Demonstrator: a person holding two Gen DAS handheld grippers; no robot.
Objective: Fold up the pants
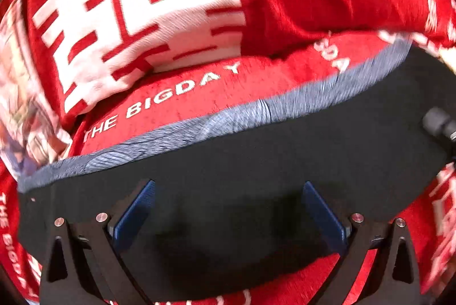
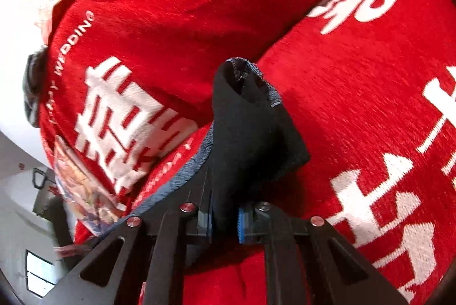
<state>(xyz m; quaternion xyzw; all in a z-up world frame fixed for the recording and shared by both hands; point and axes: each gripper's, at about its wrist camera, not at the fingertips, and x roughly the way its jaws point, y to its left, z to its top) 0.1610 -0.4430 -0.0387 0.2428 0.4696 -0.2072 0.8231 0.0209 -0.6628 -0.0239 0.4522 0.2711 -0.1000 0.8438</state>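
Observation:
The black pants (image 1: 256,156) with a grey-blue waistband edge (image 1: 199,125) lie stretched across a red bedspread in the left wrist view. My left gripper (image 1: 228,208) is open, its blue pads (image 1: 134,211) spread wide over the black cloth. In the right wrist view my right gripper (image 2: 223,222) is shut on a bunched end of the black pants (image 2: 250,128), which stands up between the fingers above the red cover.
A red bedspread (image 2: 356,105) with white characters and "THE BIGDAY" lettering covers the surface. A red and white pillow (image 1: 136,14) lies behind the pants. White floor and furniture (image 2: 22,219) show at the left edge.

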